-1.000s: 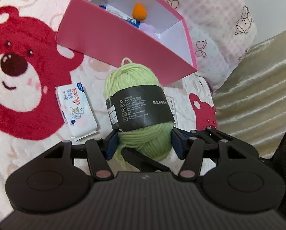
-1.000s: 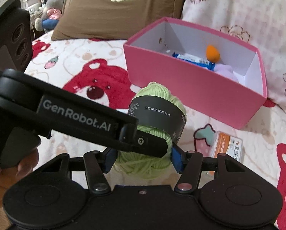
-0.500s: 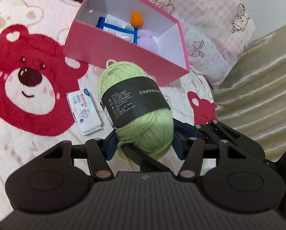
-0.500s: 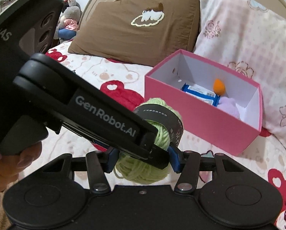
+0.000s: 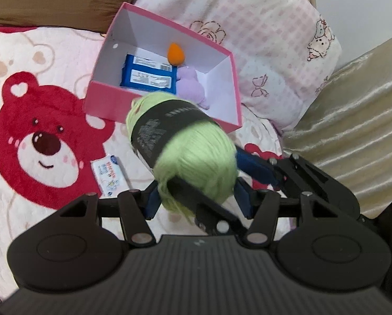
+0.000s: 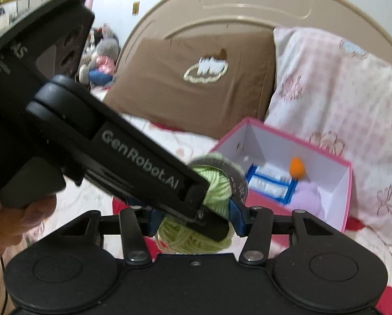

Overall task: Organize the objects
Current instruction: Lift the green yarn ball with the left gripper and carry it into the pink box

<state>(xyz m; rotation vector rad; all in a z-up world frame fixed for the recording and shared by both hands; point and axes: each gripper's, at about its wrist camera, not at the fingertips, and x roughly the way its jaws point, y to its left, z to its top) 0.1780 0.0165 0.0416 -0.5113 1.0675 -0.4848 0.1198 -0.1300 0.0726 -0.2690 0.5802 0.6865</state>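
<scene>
A light-green yarn ball point(image 5: 193, 152) with a black paper band hangs in the air above the bear blanket, in front of the near wall of an open pink box point(image 5: 101, 102). My left gripper point(image 5: 198, 199) has its blue pads on the ball's two sides, and its jaws are closing on it. My right gripper point(image 6: 196, 220) grips the same yarn ball point(image 6: 217, 183) crosswise, jaws also closing. One left finger point(image 6: 143, 162) crosses the right wrist view. The pink box point(image 6: 261, 204) holds blue packets point(image 5: 148, 76), an orange sponge point(image 5: 176, 53) and a lilac soft thing point(image 5: 190, 84).
A small white wipes pack point(image 5: 109, 176) lies on the blanket left of the ball. Behind the box lean a brown pillow point(image 6: 196, 86) and a pink checked pillow point(image 5: 261, 39) against a beige headboard point(image 6: 248, 8). Shiny gold cloth point(image 5: 353, 118) borders the right. A hand point(image 6: 12, 223) holds the left gripper.
Both grippers have risen with the yarn ball, lifting it off the blanket. The box's inside now shows from higher up, and the ball overlaps its near wall.
</scene>
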